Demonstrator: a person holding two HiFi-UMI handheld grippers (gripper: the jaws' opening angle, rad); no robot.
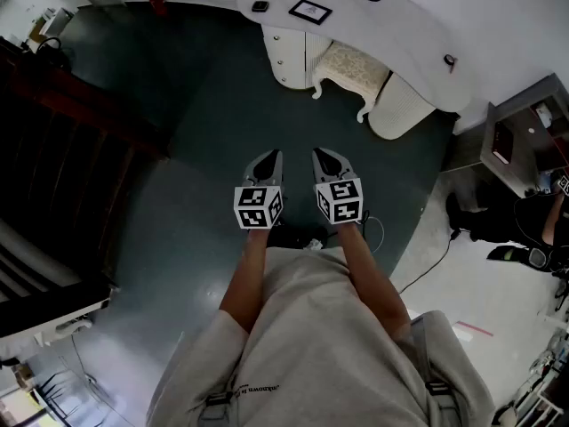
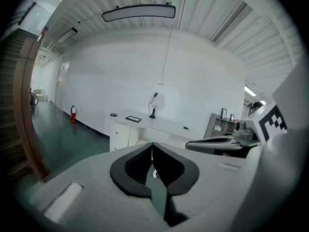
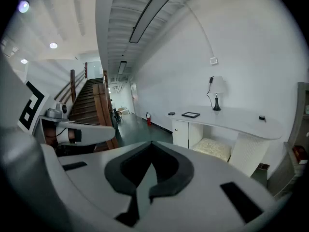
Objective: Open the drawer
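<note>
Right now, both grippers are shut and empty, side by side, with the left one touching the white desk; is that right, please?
Not quite: the left gripper is not touching the white desk. The head view shows it well short, with dark floor between them. Otherwise yes: it and the right gripper are side by side, shut and empty.
</note>
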